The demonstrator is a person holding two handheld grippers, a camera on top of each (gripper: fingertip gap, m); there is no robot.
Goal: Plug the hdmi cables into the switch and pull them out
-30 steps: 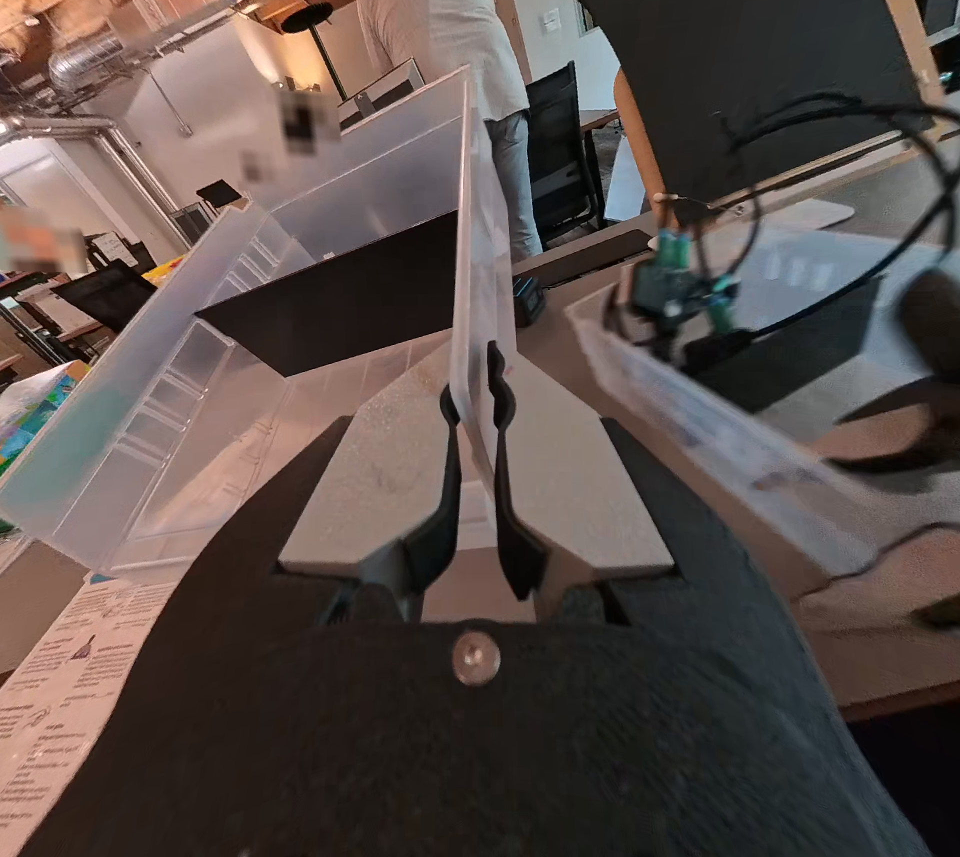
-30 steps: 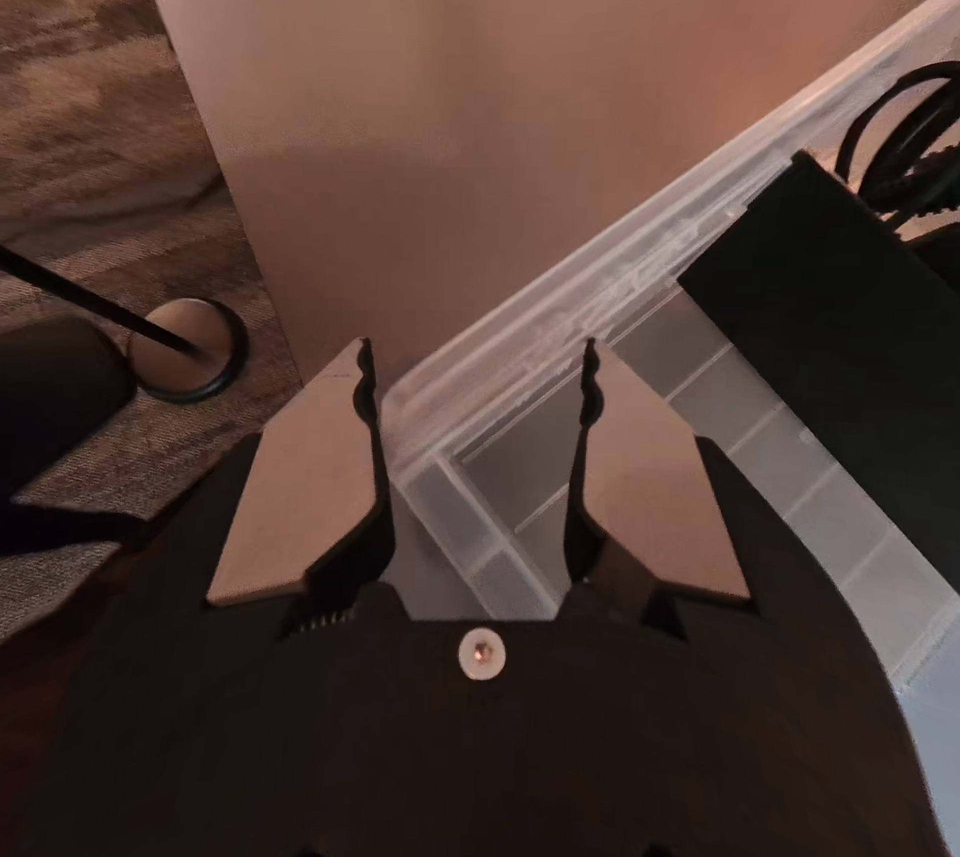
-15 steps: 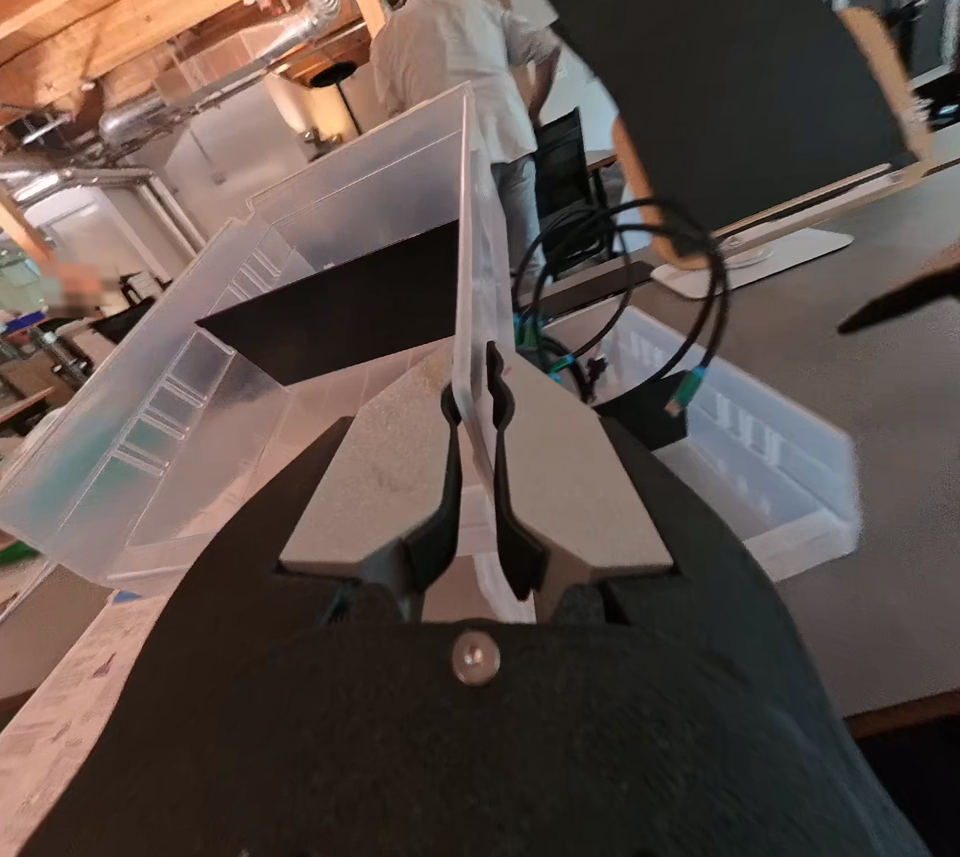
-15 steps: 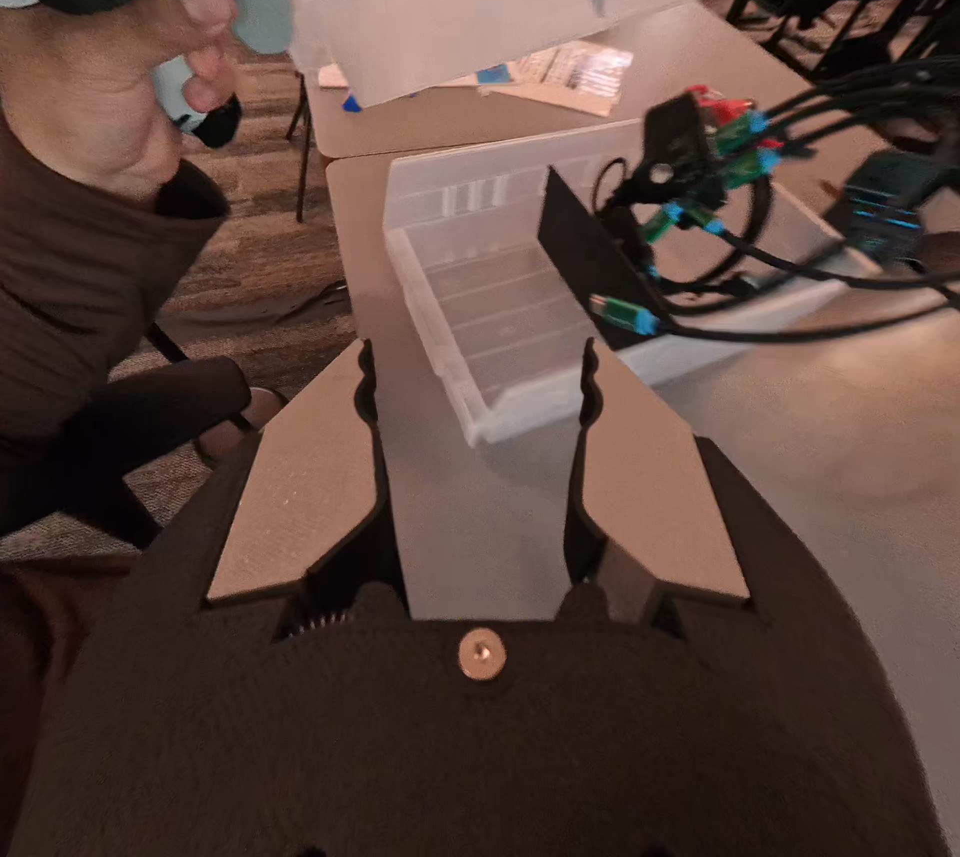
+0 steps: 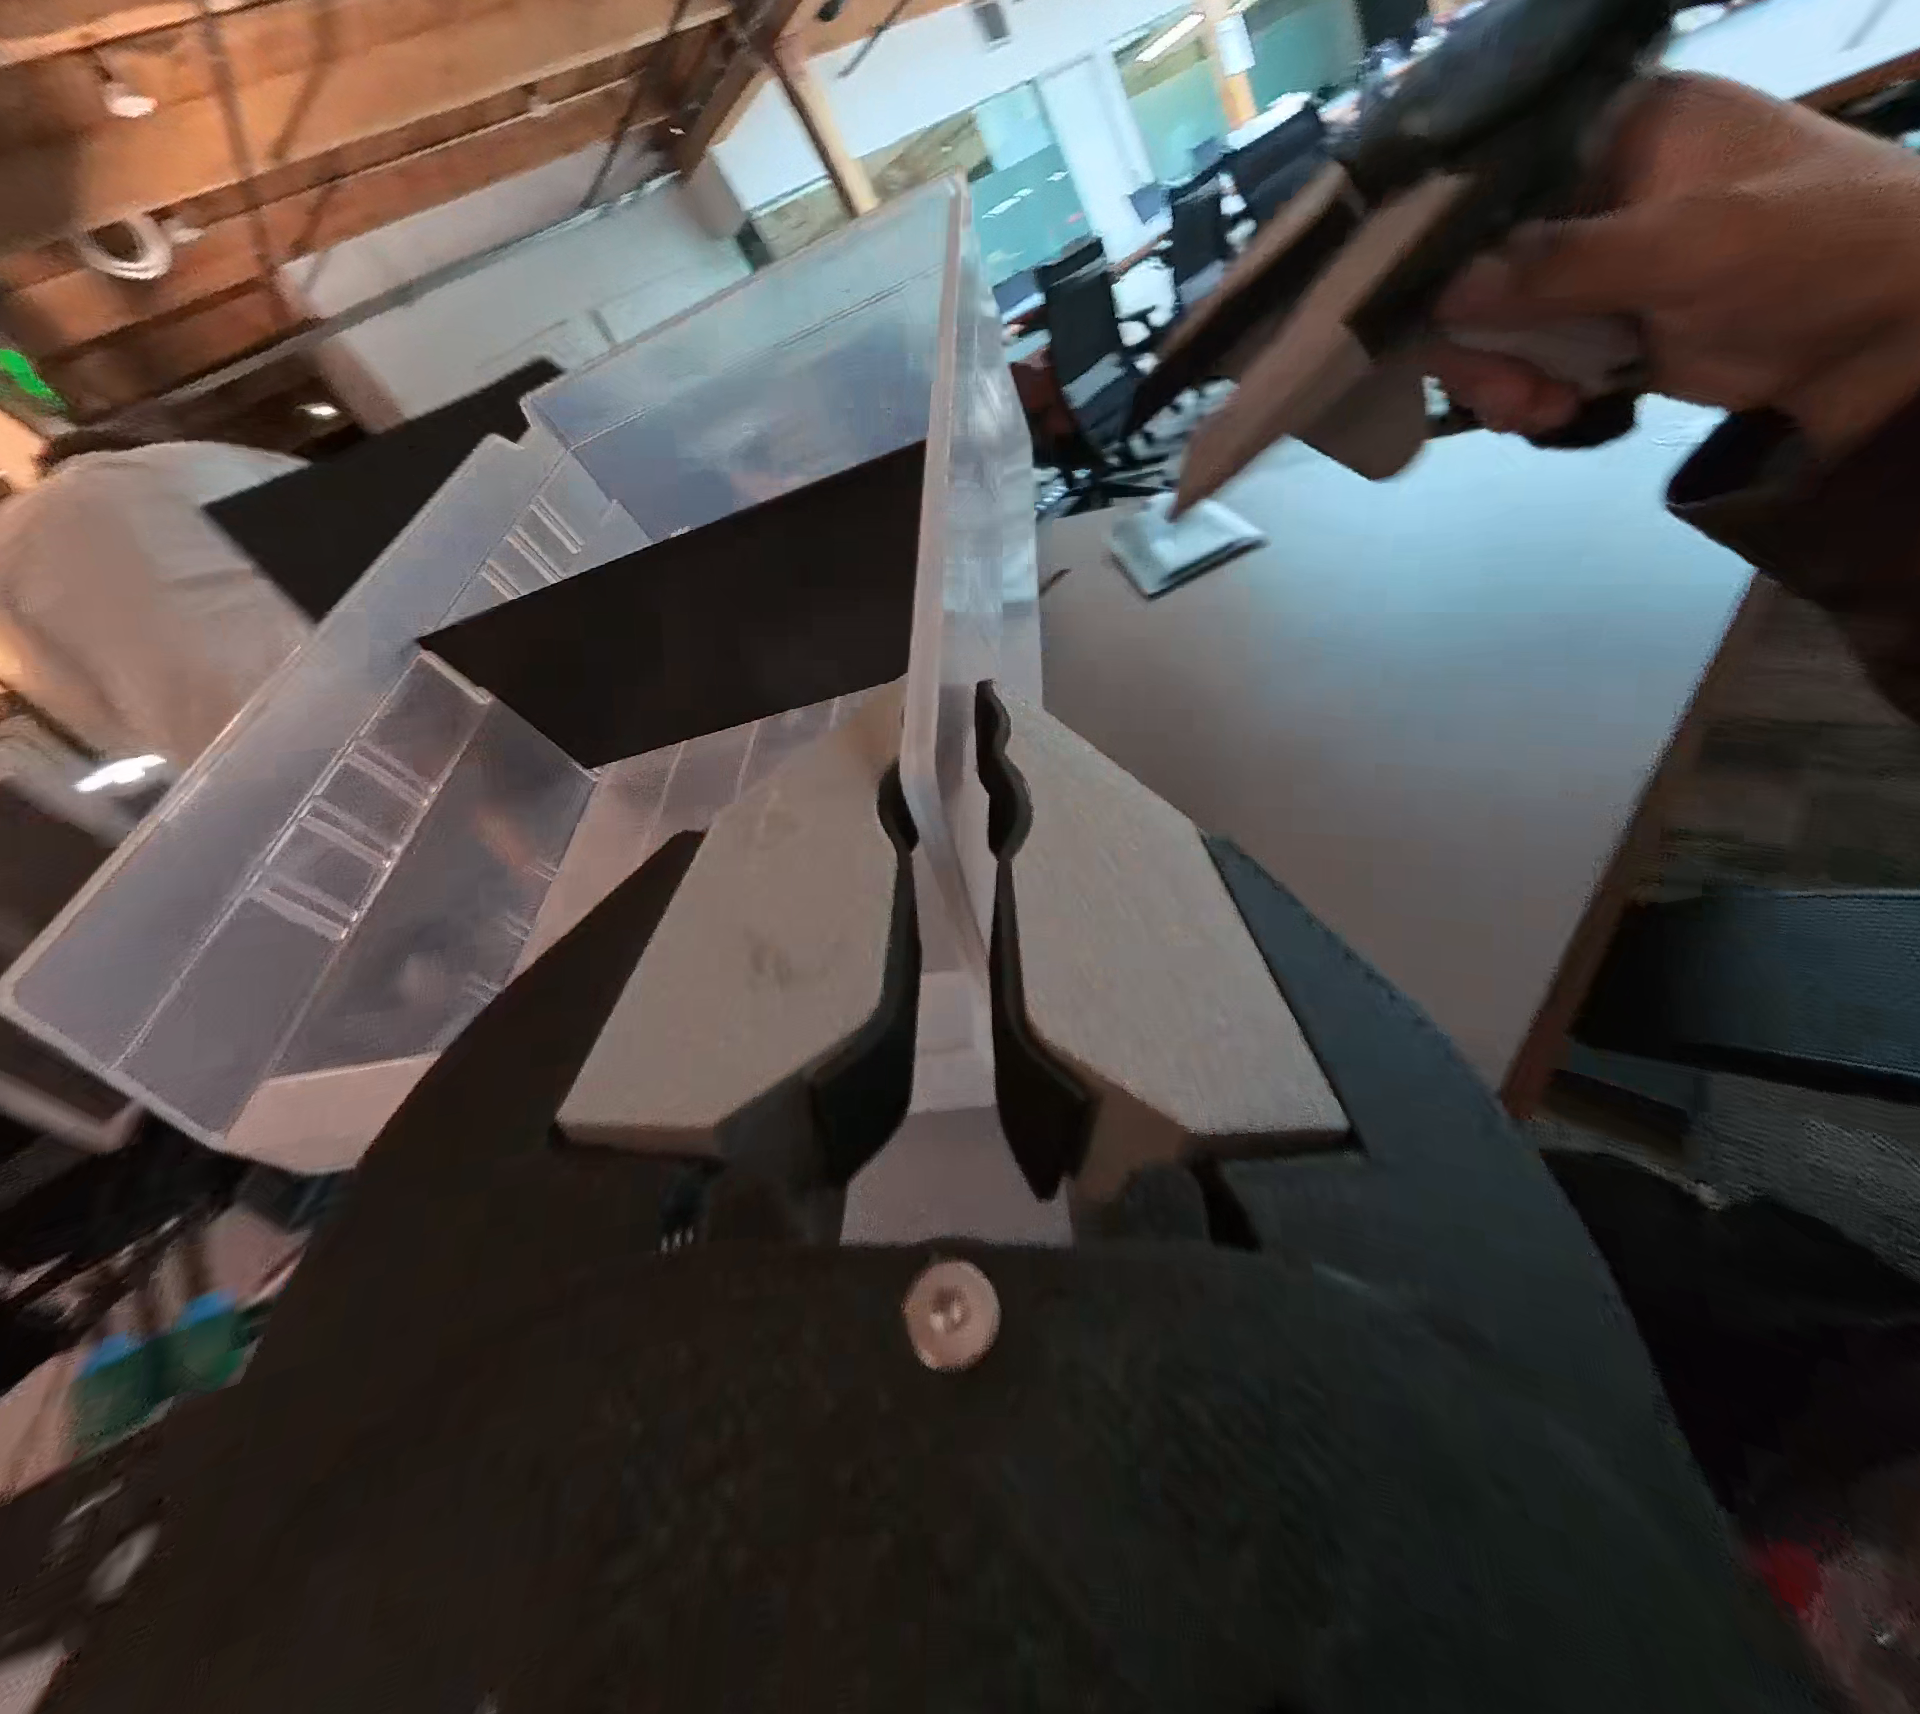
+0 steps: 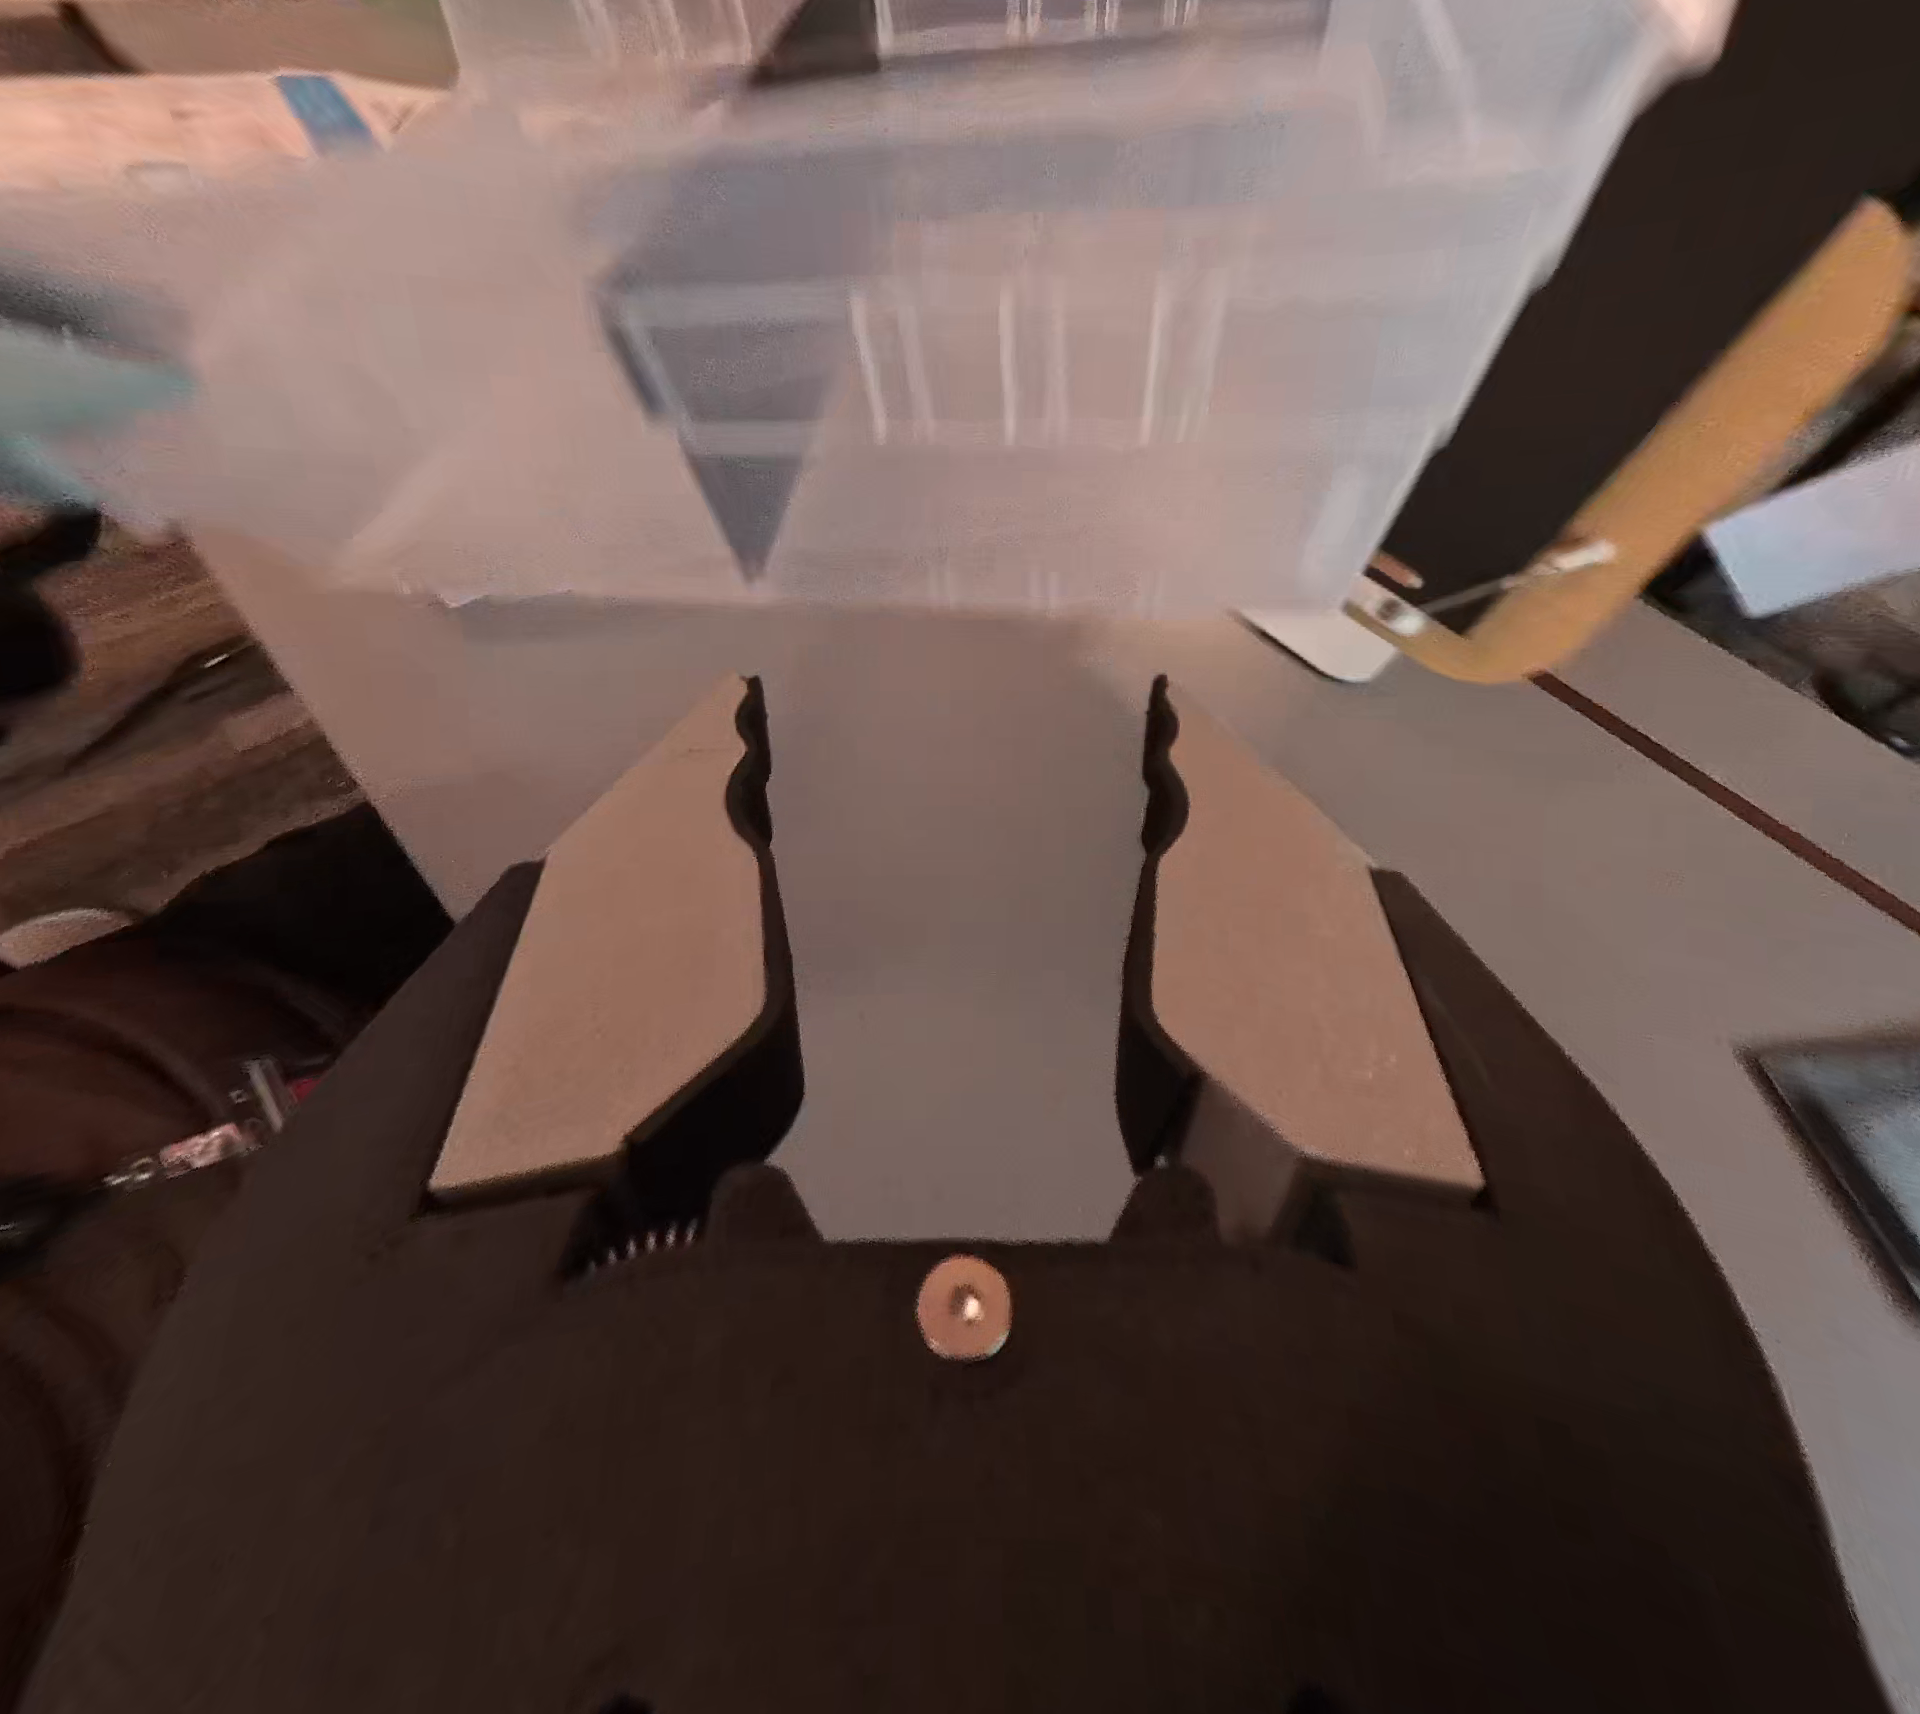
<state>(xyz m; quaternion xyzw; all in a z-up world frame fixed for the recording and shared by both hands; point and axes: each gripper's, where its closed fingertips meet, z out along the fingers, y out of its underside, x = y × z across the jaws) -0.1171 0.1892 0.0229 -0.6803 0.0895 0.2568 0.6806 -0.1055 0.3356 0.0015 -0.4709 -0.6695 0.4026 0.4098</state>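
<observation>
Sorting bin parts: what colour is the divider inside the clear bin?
Black divider, clearest in the left wrist view.

In the right wrist view, bare grey tabletop fills the lower centre between the spread fingers, giving clear passage forward. A blurred translucent plastic bin spans the upper frame and blocks the way ahead. At right, a tan curved bracket narrows the upper-right corner.
</observation>
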